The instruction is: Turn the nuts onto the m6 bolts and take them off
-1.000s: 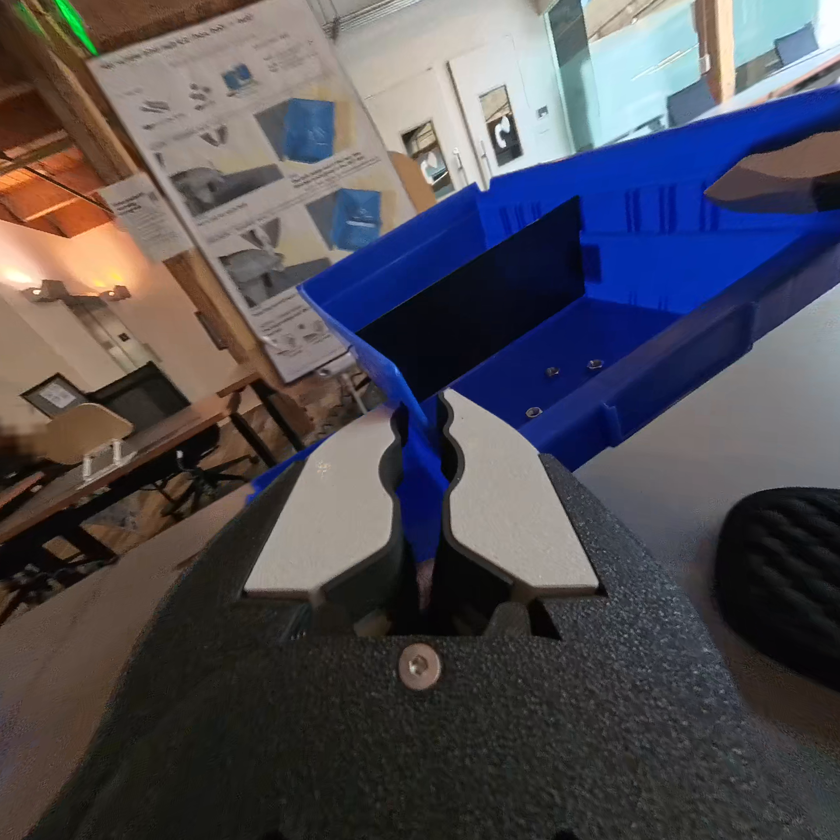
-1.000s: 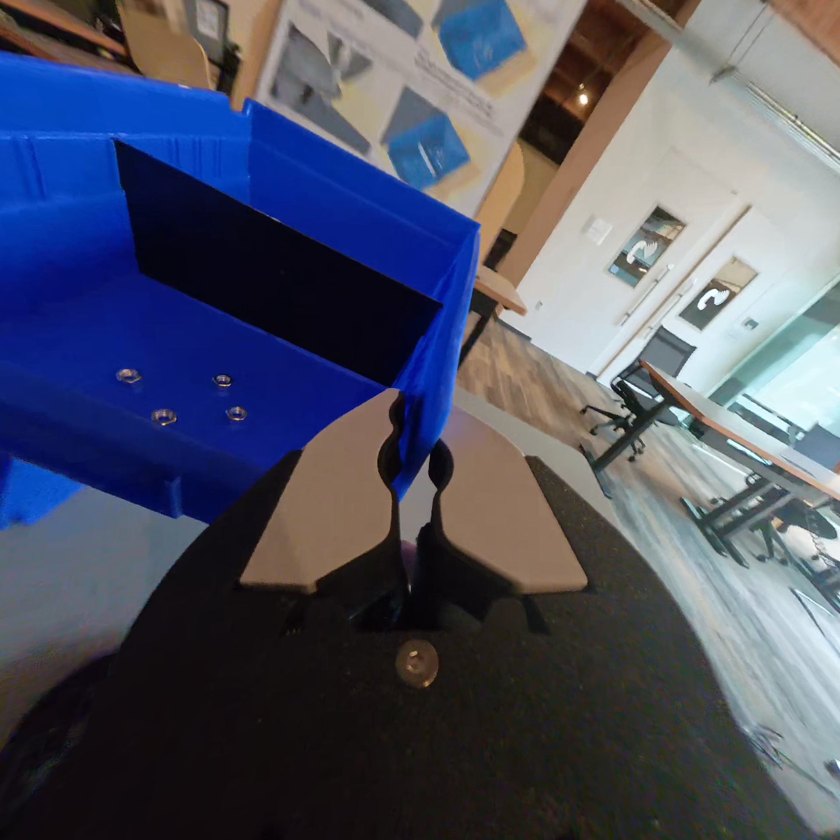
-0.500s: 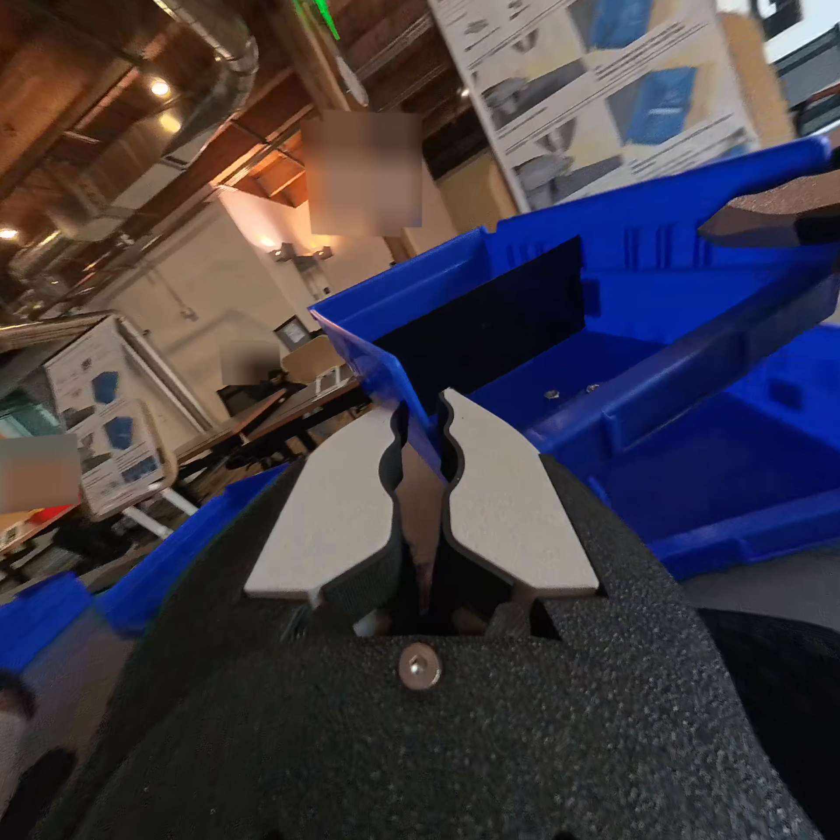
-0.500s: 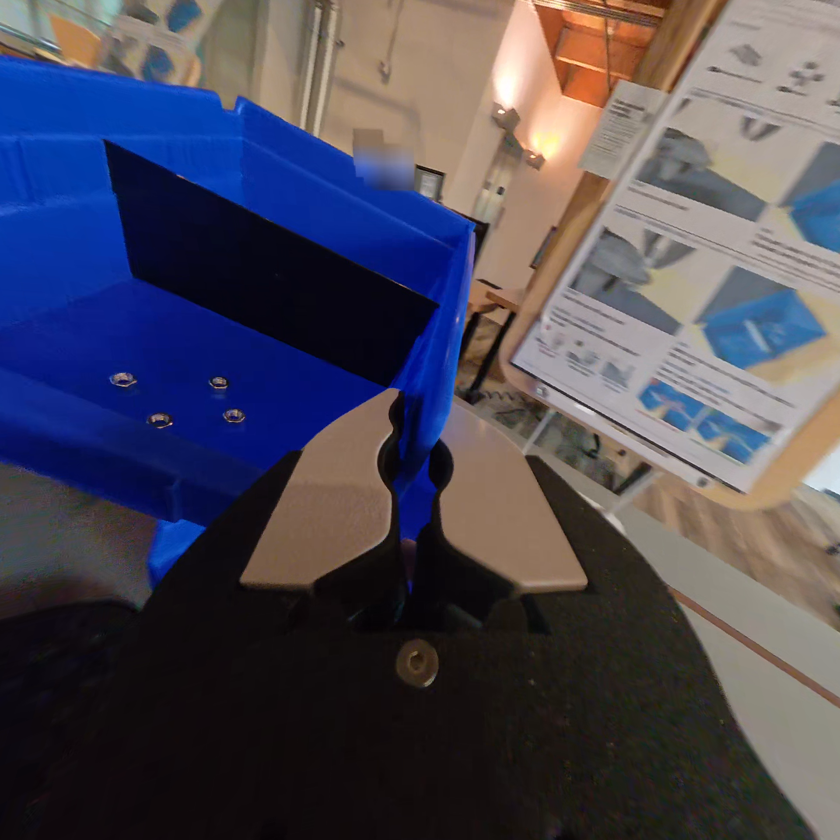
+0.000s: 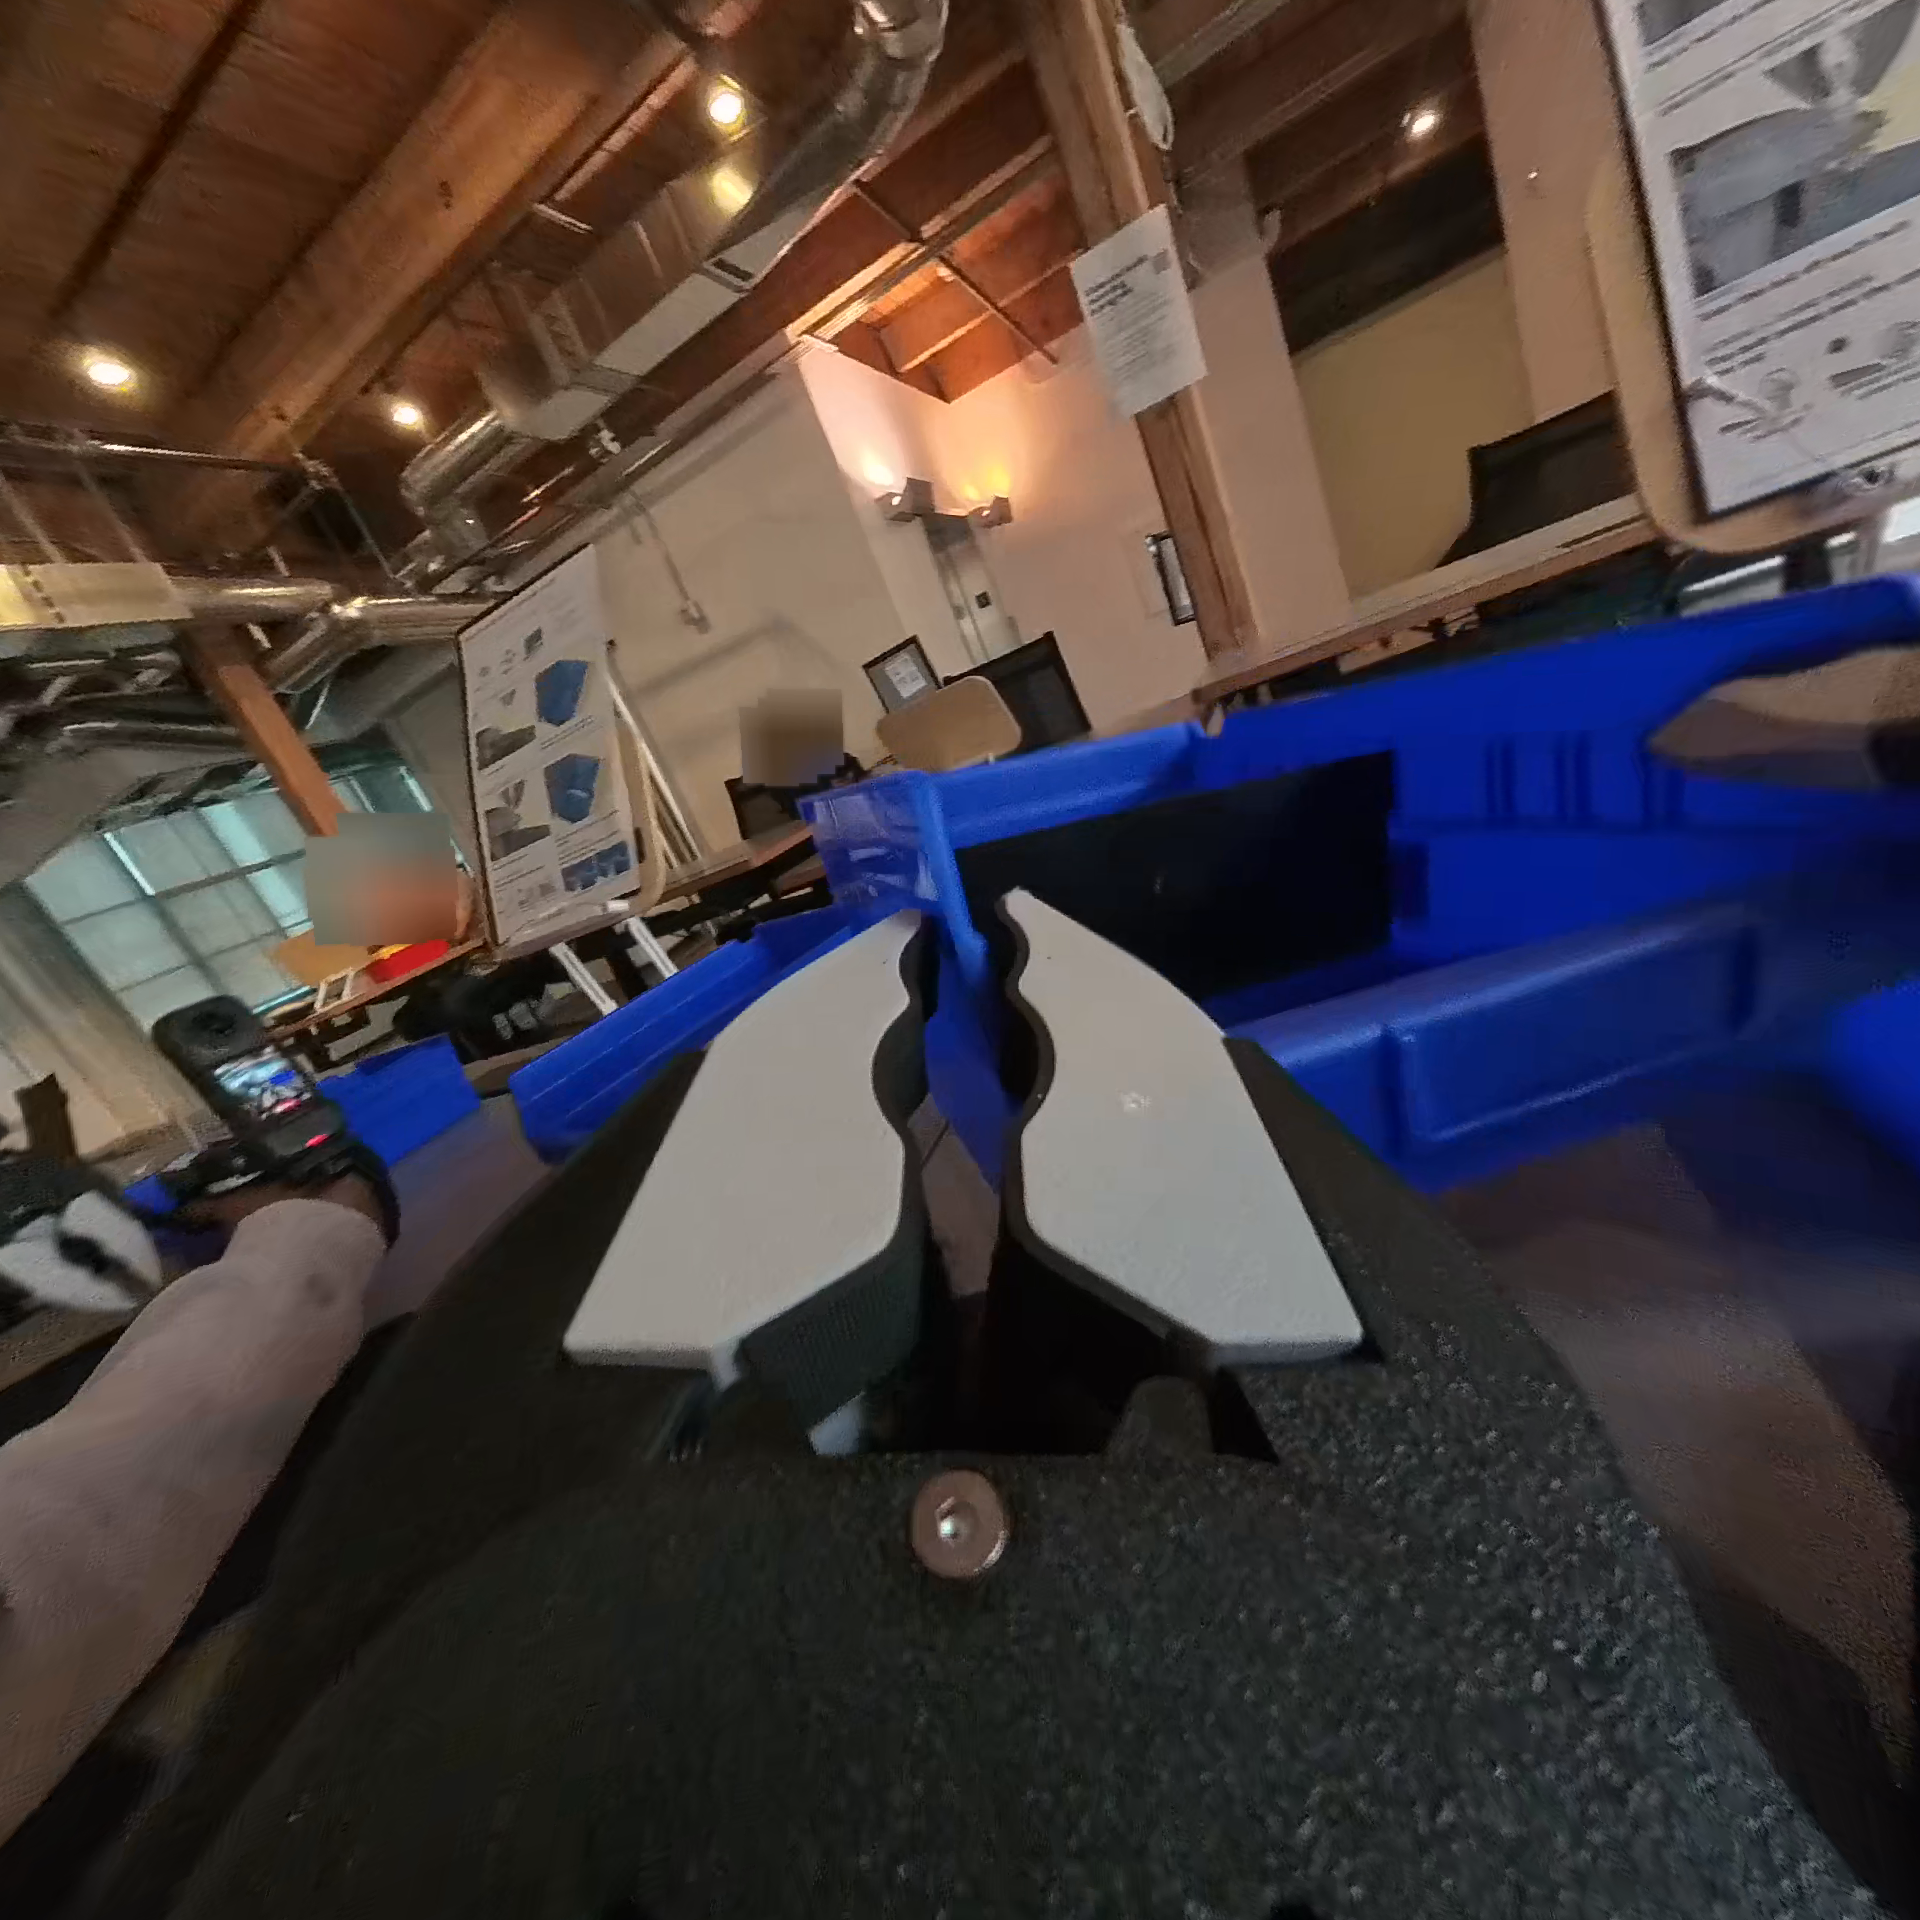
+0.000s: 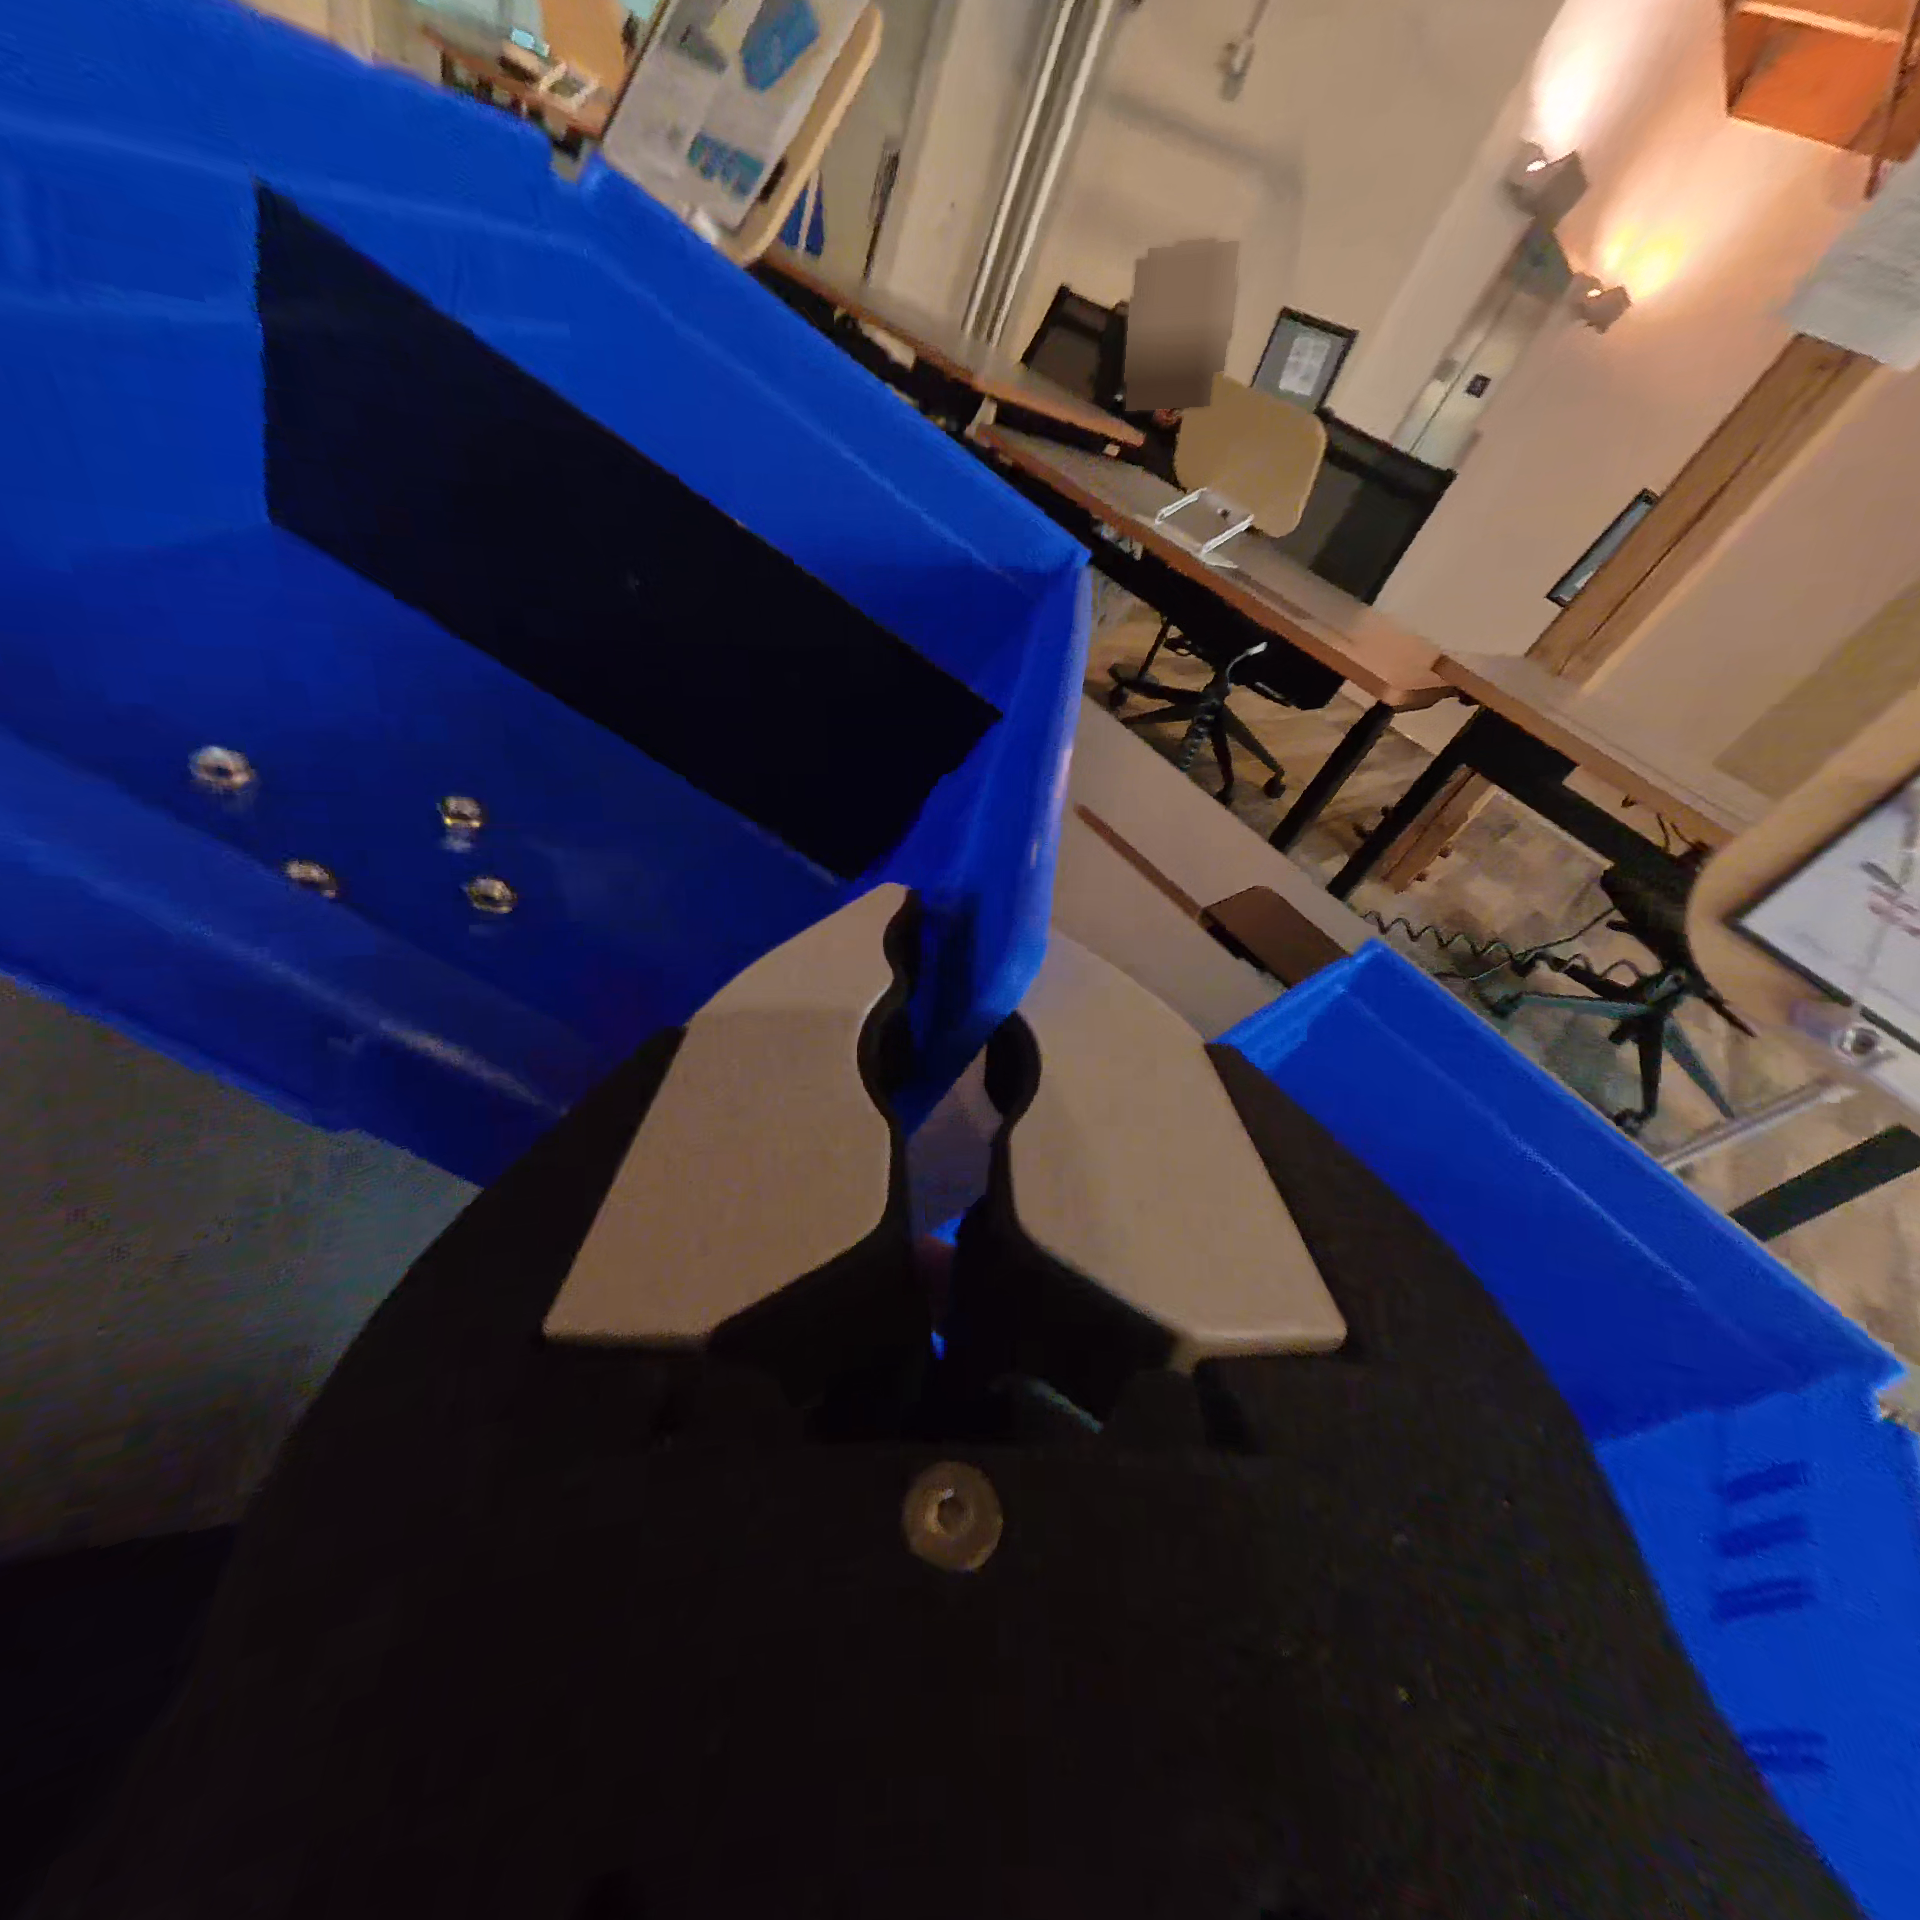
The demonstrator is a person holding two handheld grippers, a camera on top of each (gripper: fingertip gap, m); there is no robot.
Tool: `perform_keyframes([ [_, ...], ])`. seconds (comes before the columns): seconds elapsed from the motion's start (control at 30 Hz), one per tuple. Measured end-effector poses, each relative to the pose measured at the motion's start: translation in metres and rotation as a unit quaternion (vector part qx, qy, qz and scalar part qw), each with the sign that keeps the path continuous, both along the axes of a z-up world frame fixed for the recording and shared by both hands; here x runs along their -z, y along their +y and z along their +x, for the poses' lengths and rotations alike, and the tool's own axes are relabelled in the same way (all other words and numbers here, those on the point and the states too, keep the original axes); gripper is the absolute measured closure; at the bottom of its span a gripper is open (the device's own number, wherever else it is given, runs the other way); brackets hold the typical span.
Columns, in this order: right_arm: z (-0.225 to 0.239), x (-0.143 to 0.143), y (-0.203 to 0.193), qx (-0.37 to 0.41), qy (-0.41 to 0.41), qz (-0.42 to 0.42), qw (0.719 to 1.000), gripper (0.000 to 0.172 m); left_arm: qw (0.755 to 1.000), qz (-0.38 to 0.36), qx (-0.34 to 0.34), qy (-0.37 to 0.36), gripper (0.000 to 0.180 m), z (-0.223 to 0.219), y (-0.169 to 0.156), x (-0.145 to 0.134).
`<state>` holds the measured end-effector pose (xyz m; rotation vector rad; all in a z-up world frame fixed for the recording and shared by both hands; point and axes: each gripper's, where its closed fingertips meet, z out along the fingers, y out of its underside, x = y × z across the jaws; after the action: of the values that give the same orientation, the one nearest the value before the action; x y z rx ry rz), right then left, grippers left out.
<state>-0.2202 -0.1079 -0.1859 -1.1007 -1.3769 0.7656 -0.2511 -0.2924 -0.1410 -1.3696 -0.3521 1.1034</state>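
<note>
Left wrist view: nuts hidden

Each gripper has a coarse, speckled black body that fills the lower half of its view. The left gripper (image 5: 961,940) carries two flat pale-grey fingers (image 5: 1127,1132) with wavy inner edges over black backing, and a round silver screw (image 5: 958,1522) at 6 o'clock below them. The right gripper (image 6: 966,966) is built alike, its fingers (image 6: 748,1153) tan-grey in dimmer light, with its own screw (image 6: 951,1536)
</note>
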Motion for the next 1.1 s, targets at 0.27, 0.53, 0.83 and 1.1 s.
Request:
perform_keyframes([
  [0.27,-0.014,0.046,-0.028,-0.008,-0.056,0.015,0.998,0.162,0.998,0.006,-0.023,-0.056,0.173,-0.019,-0.031,0.048],
  [0.53,-0.016,0.051,-0.027,0.021,-0.063,0.076,0.995,0.161,0.993,0.009,-0.018,-0.116,0.173,-0.036,-0.032,0.084],
  [0.83,-0.028,0.073,-0.045,-0.009,-0.110,0.078,0.991,0.142,0.977,0.083,-0.016,-0.195,0.177,-0.082,-0.031,0.101],
  [1.1,-0.060,0.084,-0.059,-0.042,-0.156,0.087,0.983,0.127,0.960,0.080,-0.014,-0.269,0.175,-0.151,-0.018,0.114],
])
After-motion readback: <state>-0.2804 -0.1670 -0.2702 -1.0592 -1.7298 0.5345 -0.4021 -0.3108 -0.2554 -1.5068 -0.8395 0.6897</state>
